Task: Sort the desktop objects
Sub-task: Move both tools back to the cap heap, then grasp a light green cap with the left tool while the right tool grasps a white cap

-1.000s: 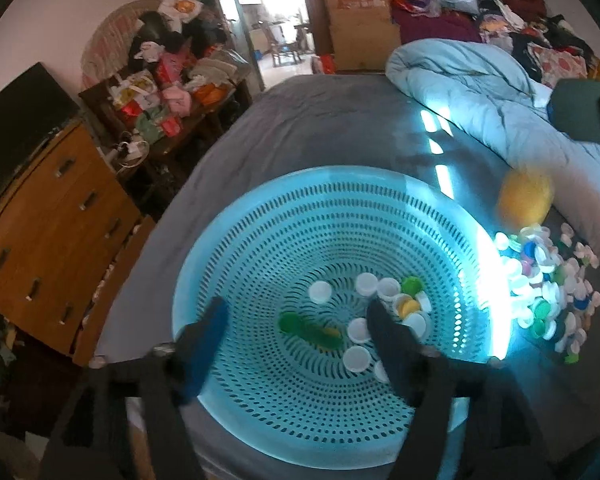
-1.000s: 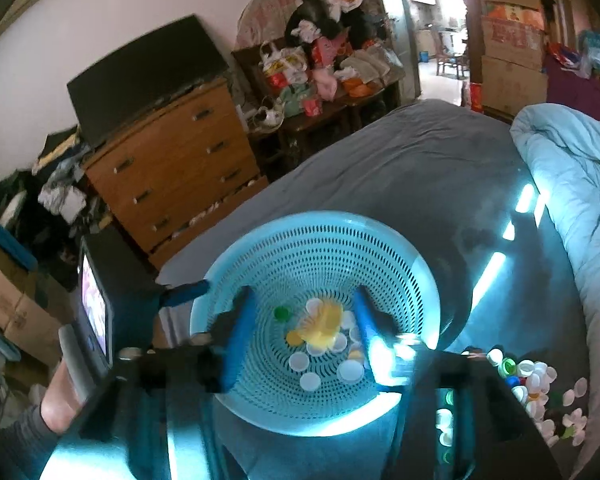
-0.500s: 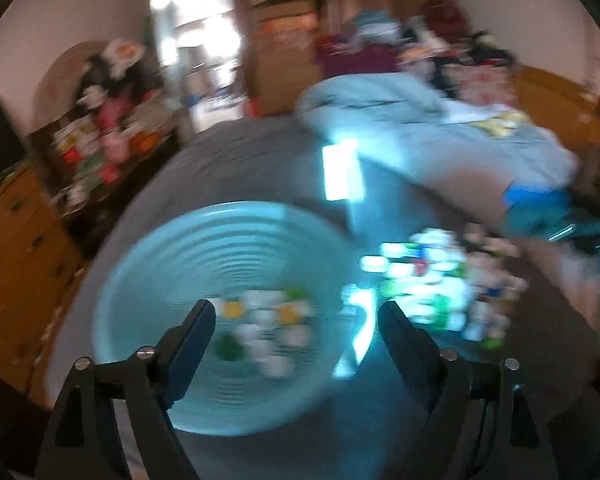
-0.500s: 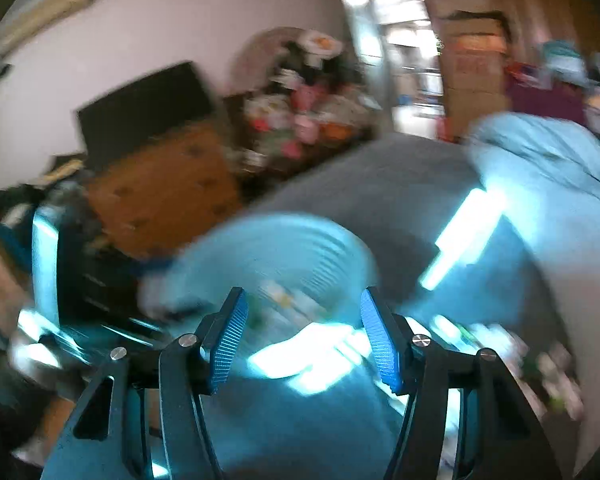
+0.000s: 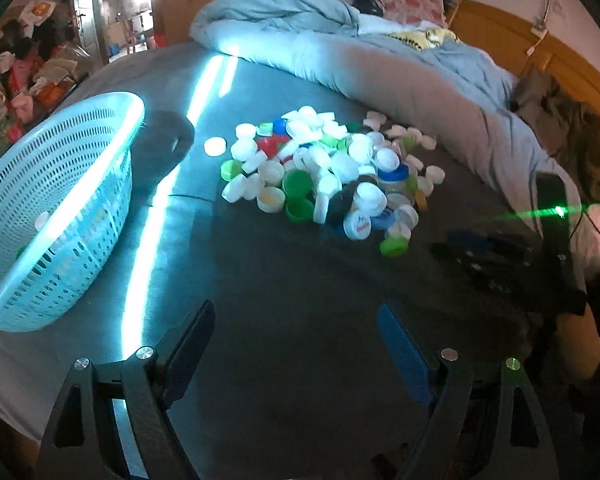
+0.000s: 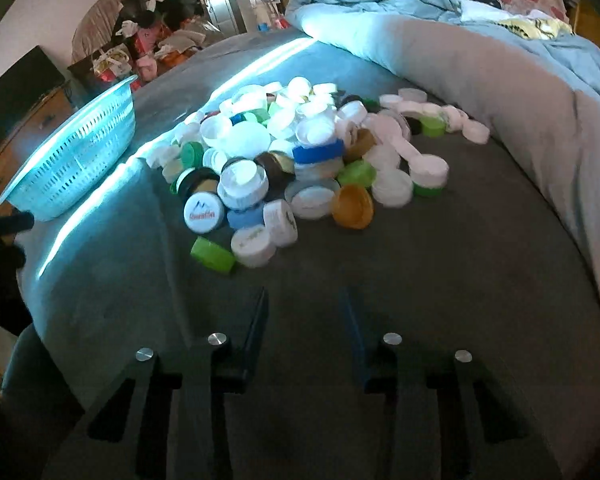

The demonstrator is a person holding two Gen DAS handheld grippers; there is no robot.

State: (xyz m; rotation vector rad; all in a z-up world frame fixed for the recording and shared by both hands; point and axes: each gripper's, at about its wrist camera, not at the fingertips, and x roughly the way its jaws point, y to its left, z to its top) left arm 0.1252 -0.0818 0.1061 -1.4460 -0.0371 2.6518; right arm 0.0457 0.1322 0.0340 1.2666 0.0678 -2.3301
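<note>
A pile of bottle caps [image 5: 328, 168], mostly white with green, blue and red ones, lies on the grey bed sheet; it also shows in the right wrist view [image 6: 300, 160]. A light blue perforated basket [image 5: 56, 208] stands left of the pile and shows in the right wrist view [image 6: 80, 152] too. My left gripper [image 5: 296, 340] is open and empty, well short of the pile. My right gripper [image 6: 306, 320] is open and empty, just short of a green cap [image 6: 212, 254] and a white cap [image 6: 254, 246] at the pile's near edge.
A rolled light blue duvet [image 5: 380, 64] runs along the right behind the pile. A wooden headboard [image 5: 540, 48] is at far right. The right gripper's body [image 5: 500, 256] lies to the right in the left wrist view. A dresser and cluttered shelves [image 6: 140, 52] stand beyond the bed.
Both grippers have swung right from over the basket to face the cap pile. The yellow cap seen between the right fingers a second ago is gone from them.
</note>
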